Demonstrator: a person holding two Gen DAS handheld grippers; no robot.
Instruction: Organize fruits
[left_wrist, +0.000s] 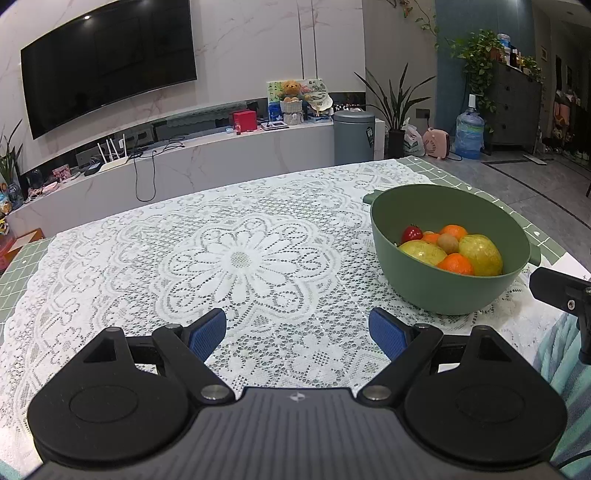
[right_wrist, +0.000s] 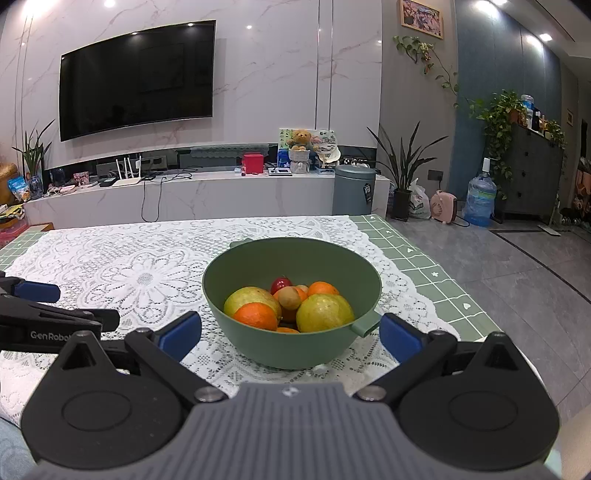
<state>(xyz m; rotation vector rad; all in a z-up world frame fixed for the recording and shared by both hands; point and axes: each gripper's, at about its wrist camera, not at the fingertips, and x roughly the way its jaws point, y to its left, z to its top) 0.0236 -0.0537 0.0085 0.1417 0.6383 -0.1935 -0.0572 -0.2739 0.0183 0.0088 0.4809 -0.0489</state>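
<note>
A green bowl (left_wrist: 443, 291) stands on the lace tablecloth (left_wrist: 240, 258) at the right. It holds two yellow-green pears (left_wrist: 480, 254), oranges (left_wrist: 456, 264), a small brown fruit (left_wrist: 447, 242) and a red fruit (left_wrist: 412, 233). My left gripper (left_wrist: 297, 334) is open and empty, low over the cloth, left of the bowl. In the right wrist view the bowl (right_wrist: 291, 347) sits just beyond my open, empty right gripper (right_wrist: 290, 336), whose fingers flank its near side. The pears (right_wrist: 325, 313), oranges (right_wrist: 256, 315) and red fruit (right_wrist: 280, 284) show inside. The left gripper also shows in that view (right_wrist: 37, 291).
A green grid mat (right_wrist: 436, 273) lies under the cloth and shows at the table's right edge. Beyond the table are a TV console (right_wrist: 221, 192), a grey bin (right_wrist: 352, 190) and floor at the right. The right gripper's body (left_wrist: 561, 295) shows at the left view's right edge.
</note>
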